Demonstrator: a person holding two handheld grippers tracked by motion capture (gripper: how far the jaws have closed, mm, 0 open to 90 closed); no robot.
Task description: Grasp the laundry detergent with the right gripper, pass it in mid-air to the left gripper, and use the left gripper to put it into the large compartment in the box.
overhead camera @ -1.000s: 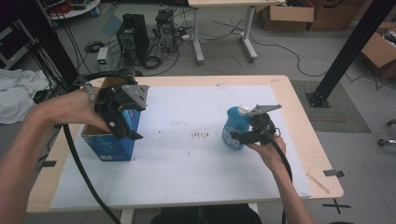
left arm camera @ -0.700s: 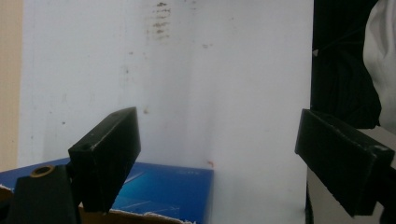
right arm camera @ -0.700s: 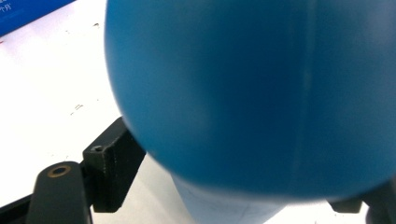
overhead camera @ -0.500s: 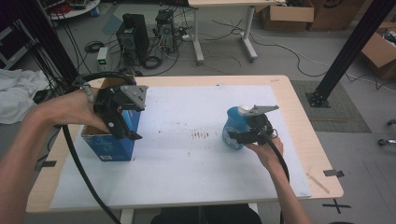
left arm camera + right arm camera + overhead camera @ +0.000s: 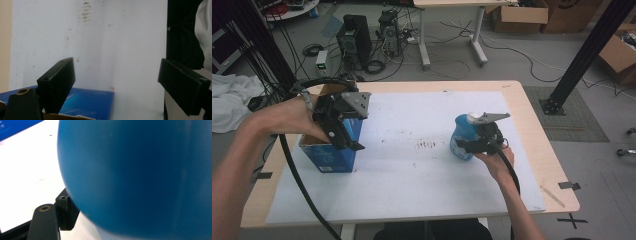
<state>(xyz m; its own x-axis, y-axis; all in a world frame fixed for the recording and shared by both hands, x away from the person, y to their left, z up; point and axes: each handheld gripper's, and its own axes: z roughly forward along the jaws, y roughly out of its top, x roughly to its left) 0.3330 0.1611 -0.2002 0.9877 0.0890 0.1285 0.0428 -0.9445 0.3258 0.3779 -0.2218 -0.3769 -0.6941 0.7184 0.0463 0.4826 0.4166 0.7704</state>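
A blue bottle with a white cap stands on the white sheet, right of the middle. My right gripper comes at it from the right, and its jaws have just been closing with the bottle between them. In the right gripper view the bottle bulges close up and the one jaw I can see lies against its side. At the left stands an open blue cardboard box. My left gripper hangs open over its right edge with nothing between the jaws. The left gripper view shows the open gripper above the box rim.
The sheet covers most of the wooden table, with dark smudges at its middle. On the floor behind are computer towers and cables. A black stand post rises at the right, and white cloth lies at the left.
The right gripper's jaws have drawn in around the blue bottle. Both hands have kept their place, and the box and bottle stand where they were.
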